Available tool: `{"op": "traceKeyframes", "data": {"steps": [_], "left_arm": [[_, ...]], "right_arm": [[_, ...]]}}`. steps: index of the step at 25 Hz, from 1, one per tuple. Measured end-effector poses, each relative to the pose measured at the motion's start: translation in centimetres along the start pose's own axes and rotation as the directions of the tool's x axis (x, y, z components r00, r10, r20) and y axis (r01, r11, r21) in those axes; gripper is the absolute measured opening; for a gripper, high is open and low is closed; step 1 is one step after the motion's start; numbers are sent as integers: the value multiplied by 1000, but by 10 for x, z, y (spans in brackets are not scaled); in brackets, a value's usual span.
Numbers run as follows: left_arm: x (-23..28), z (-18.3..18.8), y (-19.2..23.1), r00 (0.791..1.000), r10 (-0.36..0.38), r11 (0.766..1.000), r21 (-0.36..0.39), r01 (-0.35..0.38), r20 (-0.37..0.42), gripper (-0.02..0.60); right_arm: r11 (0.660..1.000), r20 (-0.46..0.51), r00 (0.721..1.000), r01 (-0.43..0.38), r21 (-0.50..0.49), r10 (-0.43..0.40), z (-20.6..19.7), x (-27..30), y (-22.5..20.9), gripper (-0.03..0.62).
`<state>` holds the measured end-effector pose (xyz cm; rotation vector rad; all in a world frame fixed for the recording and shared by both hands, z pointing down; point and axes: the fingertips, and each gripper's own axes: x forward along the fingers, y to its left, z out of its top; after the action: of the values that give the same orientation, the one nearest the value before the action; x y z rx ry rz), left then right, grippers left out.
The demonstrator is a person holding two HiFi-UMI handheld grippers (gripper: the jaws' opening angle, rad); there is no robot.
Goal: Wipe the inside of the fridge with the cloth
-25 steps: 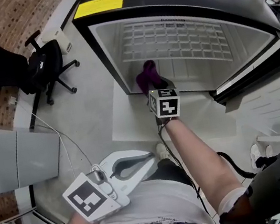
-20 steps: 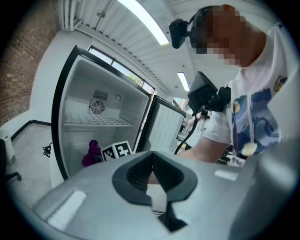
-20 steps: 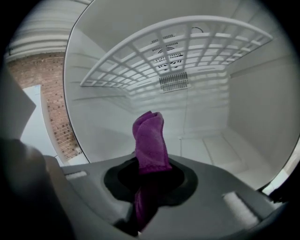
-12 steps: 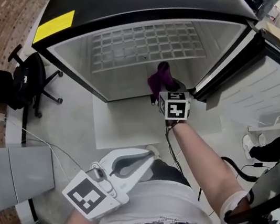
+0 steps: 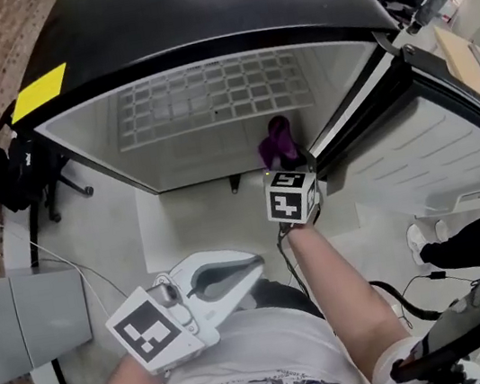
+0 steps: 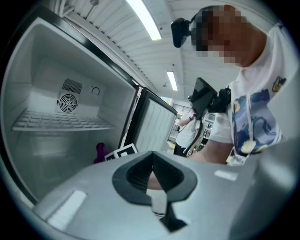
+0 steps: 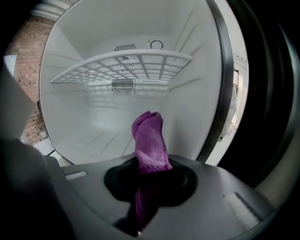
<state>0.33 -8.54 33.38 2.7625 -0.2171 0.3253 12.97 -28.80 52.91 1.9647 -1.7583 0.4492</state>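
My right hand-held gripper (image 7: 151, 165) pinches the purple cloth (image 7: 149, 136) at centre frame. It looks soft, light and floppy, best held by its bunched middle. My left hand-held gripper (image 6: 153, 153) is pressed together on nothing.

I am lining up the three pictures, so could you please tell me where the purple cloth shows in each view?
Head view: the purple cloth is just right of centre, at the open front of the fridge.
Left gripper view: small, lower left, inside the fridge.
Right gripper view: centre, clamped in the right gripper.
Shared landmark: the white wire shelf shows in all three.
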Motion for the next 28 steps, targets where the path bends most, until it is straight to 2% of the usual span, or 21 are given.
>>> {"op": "traceKeyframes", "data": {"steps": [10, 15, 19, 23, 25, 28], "left_arm": [[12, 11, -4, 998, -22, 1000, 15, 22, 51, 6], [-8, 0, -6, 999, -17, 997, 71, 14, 48, 6], [-32, -1, -16, 998, -24, 997, 69, 20, 52, 6], [-46, 3, -34, 996, -54, 994, 98, 47, 77, 6], [-47, 0, -43, 995, -72, 991, 119, 62, 76, 5], [-49, -8, -56, 992, -100, 986, 144, 88, 75, 6]], "right_arm": [[999, 22, 999, -35, 29, 35, -1, -29, -5, 54], [994, 70, 992, -109, -4, 109, 5, -70, 15, 54], [979, 146, 969, -196, -48, 201, 22, -129, 30, 54], [938, 212, 914, -331, -100, 345, 42, -187, 30, 54], [933, 245, 900, -347, -95, 360, 50, -209, 19, 54], [951, 296, 904, -301, -77, 310, 60, -240, -6, 54]]}}
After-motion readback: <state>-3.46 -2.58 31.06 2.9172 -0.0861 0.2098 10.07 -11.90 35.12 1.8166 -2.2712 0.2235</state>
